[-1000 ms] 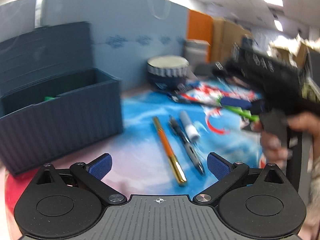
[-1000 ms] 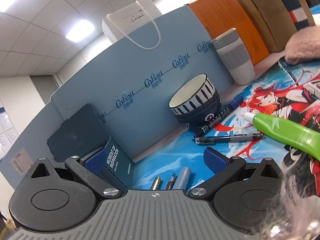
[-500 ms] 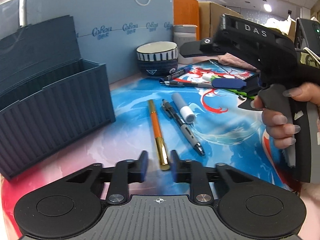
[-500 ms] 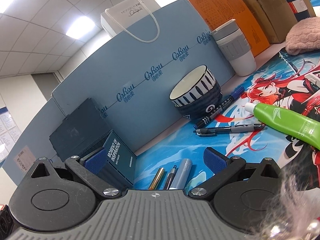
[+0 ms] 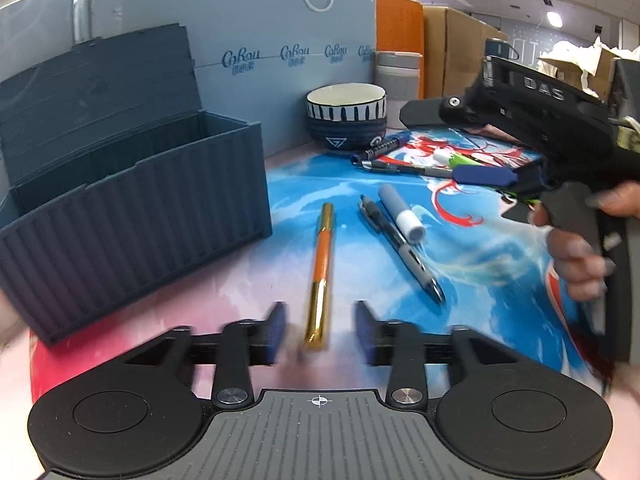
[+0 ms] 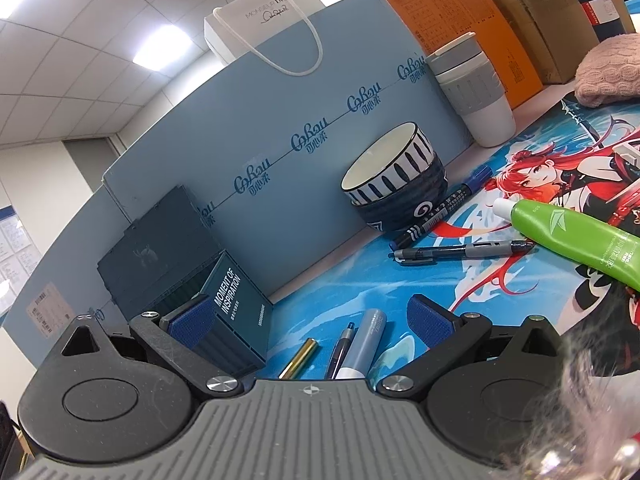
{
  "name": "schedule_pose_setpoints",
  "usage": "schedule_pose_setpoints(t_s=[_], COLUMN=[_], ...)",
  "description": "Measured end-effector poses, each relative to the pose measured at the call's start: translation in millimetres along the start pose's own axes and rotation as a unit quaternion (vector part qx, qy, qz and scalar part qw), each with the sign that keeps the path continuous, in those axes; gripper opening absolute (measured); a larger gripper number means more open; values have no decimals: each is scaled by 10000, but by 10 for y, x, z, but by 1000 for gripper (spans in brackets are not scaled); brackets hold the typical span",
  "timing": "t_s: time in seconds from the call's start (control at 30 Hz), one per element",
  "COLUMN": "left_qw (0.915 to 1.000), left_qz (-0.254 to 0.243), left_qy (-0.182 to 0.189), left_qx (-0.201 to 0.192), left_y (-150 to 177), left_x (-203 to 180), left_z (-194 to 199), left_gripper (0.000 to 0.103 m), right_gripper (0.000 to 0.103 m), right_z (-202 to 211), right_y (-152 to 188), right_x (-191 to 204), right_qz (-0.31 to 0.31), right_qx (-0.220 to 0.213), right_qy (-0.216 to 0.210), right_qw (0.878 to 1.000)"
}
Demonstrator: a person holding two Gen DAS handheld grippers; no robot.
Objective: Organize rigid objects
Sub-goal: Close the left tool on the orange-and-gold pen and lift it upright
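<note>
On the storage box [image 6: 236, 300] at left reads "MOMENT OF INSPIRATION". Nearby, the orange-gold pen [image 5: 321, 276] lies near-to-far, gold end between the left tool's [image 5: 320, 332] part-open pads, untouched. Right tool [image 6: 316, 322] gapes empty.

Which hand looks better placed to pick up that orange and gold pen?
Left, probably. The left tongs are open with the orange and gold pen's gold end between the pads. The right tongs are open, raised and aimed past it.
</note>
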State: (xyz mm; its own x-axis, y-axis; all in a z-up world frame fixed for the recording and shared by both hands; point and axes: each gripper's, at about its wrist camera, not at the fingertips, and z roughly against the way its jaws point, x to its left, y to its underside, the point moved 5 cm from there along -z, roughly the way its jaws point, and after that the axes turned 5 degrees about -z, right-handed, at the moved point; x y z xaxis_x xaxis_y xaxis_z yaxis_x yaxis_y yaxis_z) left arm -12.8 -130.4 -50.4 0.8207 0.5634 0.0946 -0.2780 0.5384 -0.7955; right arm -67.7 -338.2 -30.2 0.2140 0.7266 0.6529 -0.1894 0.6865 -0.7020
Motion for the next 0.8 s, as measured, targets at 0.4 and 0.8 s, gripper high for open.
schedule_pose_setpoints(t_s=[0.4,0.8], left_qw=[9992,9996], left_qz=[238,203], left_qy=[49,-28], left_qx=[321,178], left_y=[-408,-461], left_x=[86,64], left_z=[-614,-700], left_gripper=[52,10], right_gripper=[103,103], right_z=[-16,-25], right_y=[13,21], right_x=[-11,-21], right_qz=[-33,-71], right_qx=[51,45], right_qy=[-13,-34], right_qw=[10000,10000])
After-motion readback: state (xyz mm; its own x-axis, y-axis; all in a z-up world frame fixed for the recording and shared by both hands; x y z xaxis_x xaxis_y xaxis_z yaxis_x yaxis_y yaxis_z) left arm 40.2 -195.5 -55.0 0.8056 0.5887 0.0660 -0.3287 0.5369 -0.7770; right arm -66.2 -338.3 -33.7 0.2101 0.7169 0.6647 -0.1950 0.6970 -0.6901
